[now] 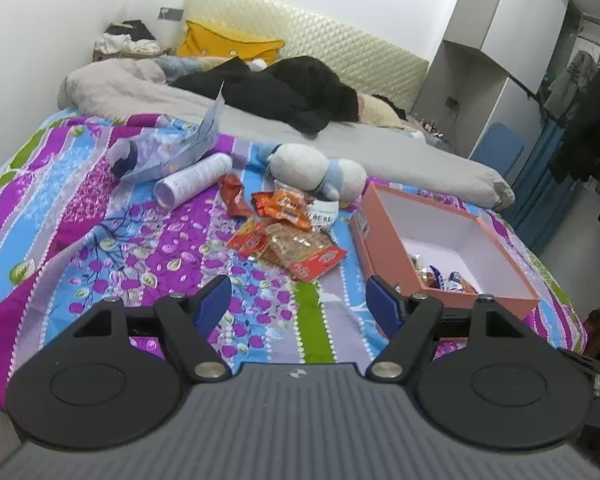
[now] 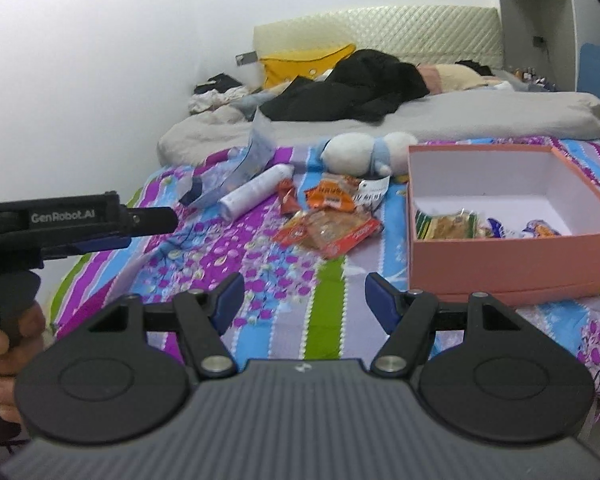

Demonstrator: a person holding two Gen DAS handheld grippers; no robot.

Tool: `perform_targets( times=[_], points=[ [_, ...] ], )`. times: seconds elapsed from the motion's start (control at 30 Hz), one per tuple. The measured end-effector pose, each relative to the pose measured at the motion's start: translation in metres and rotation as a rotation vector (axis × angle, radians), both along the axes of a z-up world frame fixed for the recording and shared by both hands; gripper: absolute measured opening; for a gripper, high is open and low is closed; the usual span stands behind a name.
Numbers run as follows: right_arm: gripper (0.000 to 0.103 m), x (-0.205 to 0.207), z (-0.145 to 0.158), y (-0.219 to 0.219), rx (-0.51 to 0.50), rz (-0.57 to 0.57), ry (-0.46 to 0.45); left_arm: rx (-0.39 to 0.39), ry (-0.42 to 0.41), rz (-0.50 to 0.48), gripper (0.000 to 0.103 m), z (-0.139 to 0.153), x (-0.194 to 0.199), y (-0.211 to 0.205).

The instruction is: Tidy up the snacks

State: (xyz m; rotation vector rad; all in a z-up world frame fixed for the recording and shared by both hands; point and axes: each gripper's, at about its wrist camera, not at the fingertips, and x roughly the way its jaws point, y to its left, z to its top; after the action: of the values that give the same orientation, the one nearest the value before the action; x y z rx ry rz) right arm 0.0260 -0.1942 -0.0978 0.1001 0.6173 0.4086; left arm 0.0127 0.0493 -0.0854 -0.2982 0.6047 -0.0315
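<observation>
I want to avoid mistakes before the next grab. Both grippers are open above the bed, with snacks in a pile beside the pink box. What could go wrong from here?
1. The snack packets overlap in a pile, so an open gripper may pinch two at once or slip off one.
2. The soft toy and the white bottle lie close to the pile and could be grabbed or pushed by mistake.
3. The pink box sits on soft bedding and may shift if bumped.

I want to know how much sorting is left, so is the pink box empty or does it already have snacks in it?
Partly filled. The pink box is open, with a few snack packets along its near wall; the rest of its white floor is bare.
</observation>
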Motion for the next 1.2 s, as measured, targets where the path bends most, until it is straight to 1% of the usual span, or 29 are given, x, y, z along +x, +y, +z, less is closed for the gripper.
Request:
perform_targets(
  times=[0.13,0.27,0.53,0.63,0.77,1.03,1.2],
  points=[
    [0.069,0.004,-0.006,0.006,-0.007,0.005,0.021,-0.008,0.027,0.002,0.078,-0.007,0.008,0.002],
    [0.069,0.017,-0.01,0.009,-0.014,0.012,0.045,-0.019,0.061,0.01,0.078,-0.016,0.023,0.007],
    [0.069,0.062,-0.017,0.025,-0.056,0.042,0.071,-0.06,0.139,0.044,0.078,-0.038,0.074,0.022],
    [0.069,0.082,-0.023,0.032,-0.07,0.046,0.079,-0.061,0.168,0.041,0.078,-0.05,0.101,0.028],
    [0.068,0.114,-0.041,0.044,-0.066,0.033,0.135,-0.07,0.197,0.026,0.078,-0.067,0.139,0.037],
    [0.067,0.166,-0.075,0.059,-0.055,-0.009,0.207,-0.064,0.254,0.011,0.078,-0.106,0.228,0.058],
    [0.065,0.205,-0.101,0.065,-0.061,-0.03,0.253,-0.081,0.258,0.016,0.078,-0.129,0.281,0.066]
  ],
)
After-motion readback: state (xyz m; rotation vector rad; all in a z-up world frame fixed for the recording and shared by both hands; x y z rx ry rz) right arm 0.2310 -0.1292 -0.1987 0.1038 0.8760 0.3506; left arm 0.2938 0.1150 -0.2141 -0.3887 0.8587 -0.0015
